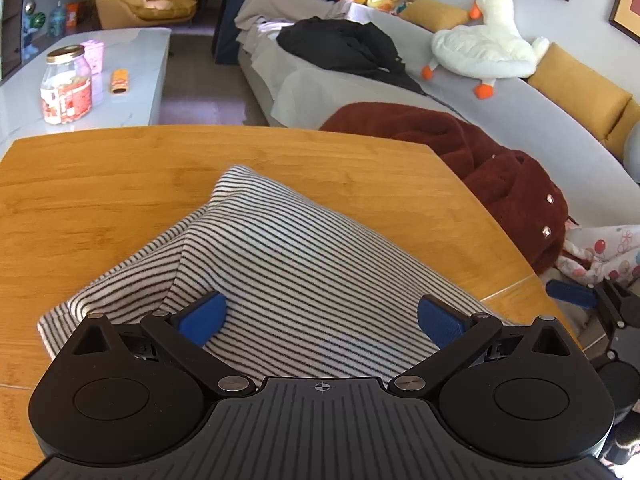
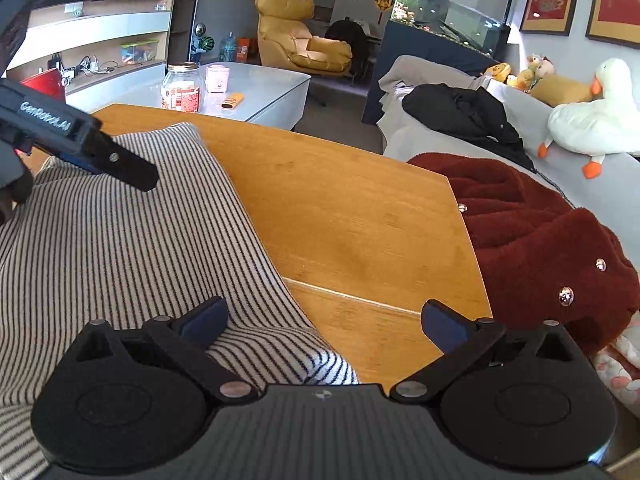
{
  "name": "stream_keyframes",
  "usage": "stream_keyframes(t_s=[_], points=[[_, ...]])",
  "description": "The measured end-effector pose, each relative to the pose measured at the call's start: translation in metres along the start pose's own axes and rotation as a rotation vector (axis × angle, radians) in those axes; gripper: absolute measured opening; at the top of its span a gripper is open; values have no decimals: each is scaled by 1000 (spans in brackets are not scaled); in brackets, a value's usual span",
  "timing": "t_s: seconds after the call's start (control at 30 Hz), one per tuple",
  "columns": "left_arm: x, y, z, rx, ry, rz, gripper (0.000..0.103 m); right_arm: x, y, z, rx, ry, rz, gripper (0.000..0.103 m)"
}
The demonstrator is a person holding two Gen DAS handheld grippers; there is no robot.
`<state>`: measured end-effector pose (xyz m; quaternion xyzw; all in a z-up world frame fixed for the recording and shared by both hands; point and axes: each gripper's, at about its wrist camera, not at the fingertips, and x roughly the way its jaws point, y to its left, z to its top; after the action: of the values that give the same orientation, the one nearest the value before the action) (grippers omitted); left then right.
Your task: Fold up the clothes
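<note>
Striped garment [image 1: 280, 264]: lies rumpled on the wooden table [image 1: 100, 184] — toward its near edge.
Left gripper [image 1: 320, 318]: spread wide above the garment.
Right gripper [image 2: 324, 322]: spread wide — over the garment's right edge.

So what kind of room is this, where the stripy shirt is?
Most likely a home living room. There is a long grey sofa with a white plush goose toy on it, a yellow padded armchair, and a glass fish tank behind.

a white plush duck [image 1: 486, 46] is lying on the grey sofa [image 1: 532, 120]; a glass jar [image 2: 181, 87] is standing on the pale coffee table [image 2: 264, 92].
</note>
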<state>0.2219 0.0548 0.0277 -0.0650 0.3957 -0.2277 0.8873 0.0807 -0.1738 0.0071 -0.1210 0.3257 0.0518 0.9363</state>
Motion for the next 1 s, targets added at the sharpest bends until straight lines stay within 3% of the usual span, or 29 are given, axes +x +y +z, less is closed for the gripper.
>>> stream_keyframes(t_s=[0.2,0.37,0.57,0.7,0.83,0.93,1.0], points=[[2,5,4,-15,-1,-18,103,-17,4,-1,-17,5,73,103],[-6,-1,2,5,5,12,103,-22,-13,16,5,-28,139,103],[-33,-14,-4,19,-3,48,103,0,-21,32,1,-60,71,103],[-59,-23,-13,11,-15,-13,103,25,-7,21,-92,13,25,103],[-71,-26,-33,-36,35,-225,103,20,-3,9,-83,-25,4,103],[-59,-21,-48,-37,103,-214,103,14,-5,5,-54,-13,9,103],[-51,-15,-50,-34,109,-175,103,6,-4,0,-42,-8,16,103]])
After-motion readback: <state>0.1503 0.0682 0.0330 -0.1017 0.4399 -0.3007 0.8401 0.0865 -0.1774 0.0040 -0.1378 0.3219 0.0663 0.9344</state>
